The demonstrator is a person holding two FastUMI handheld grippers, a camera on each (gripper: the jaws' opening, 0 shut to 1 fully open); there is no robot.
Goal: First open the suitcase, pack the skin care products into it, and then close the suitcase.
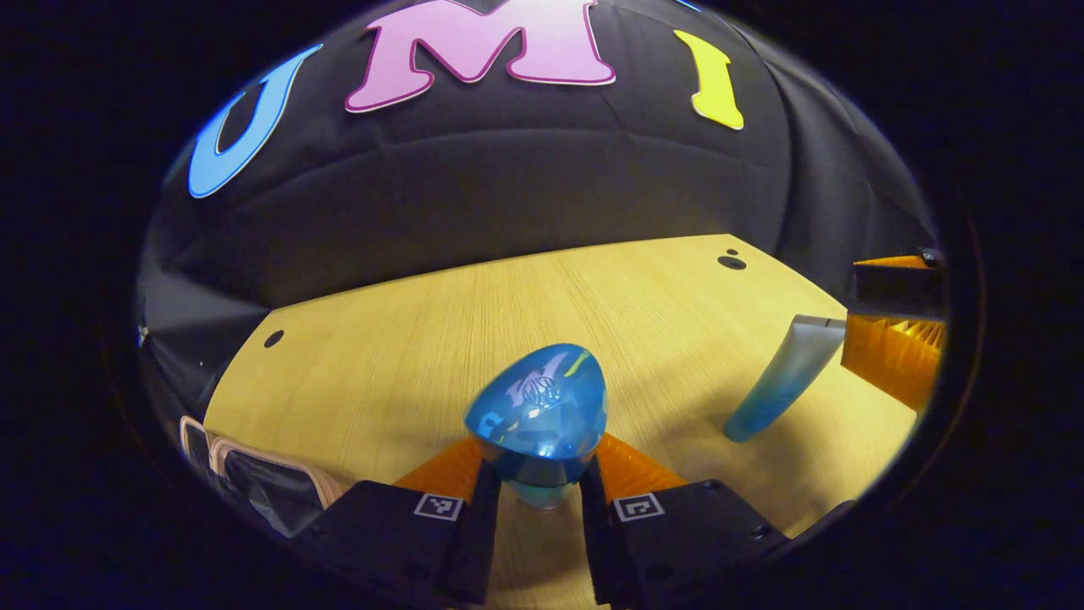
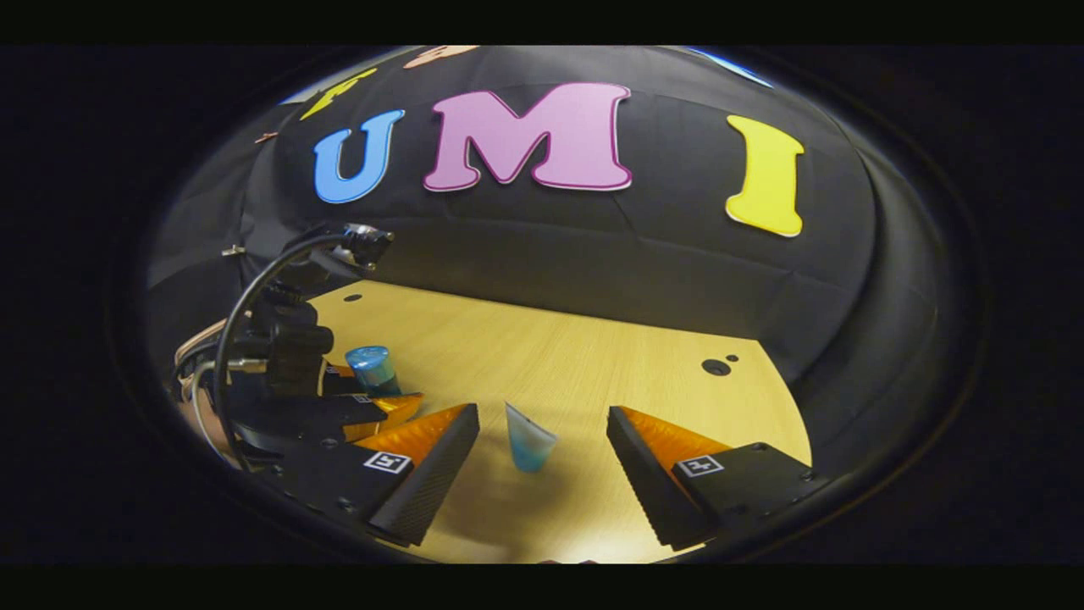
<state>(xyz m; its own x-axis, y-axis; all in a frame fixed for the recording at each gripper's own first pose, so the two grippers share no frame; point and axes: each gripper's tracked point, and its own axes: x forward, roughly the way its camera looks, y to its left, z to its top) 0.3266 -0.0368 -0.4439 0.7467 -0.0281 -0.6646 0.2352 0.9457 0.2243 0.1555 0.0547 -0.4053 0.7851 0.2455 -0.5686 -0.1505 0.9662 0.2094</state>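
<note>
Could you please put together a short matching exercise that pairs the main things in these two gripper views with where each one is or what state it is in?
Things:
1. blue-capped bottle
2. tube
3. right gripper
4. suitcase

Places or states:
A. open, fingers apart on either side of an item
B. at the left edge of the wooden table
C. clamped between the left gripper's fingers
D. standing upright on the table, ungripped

Pairs: 1-C, 2-D, 3-A, 4-B
</note>
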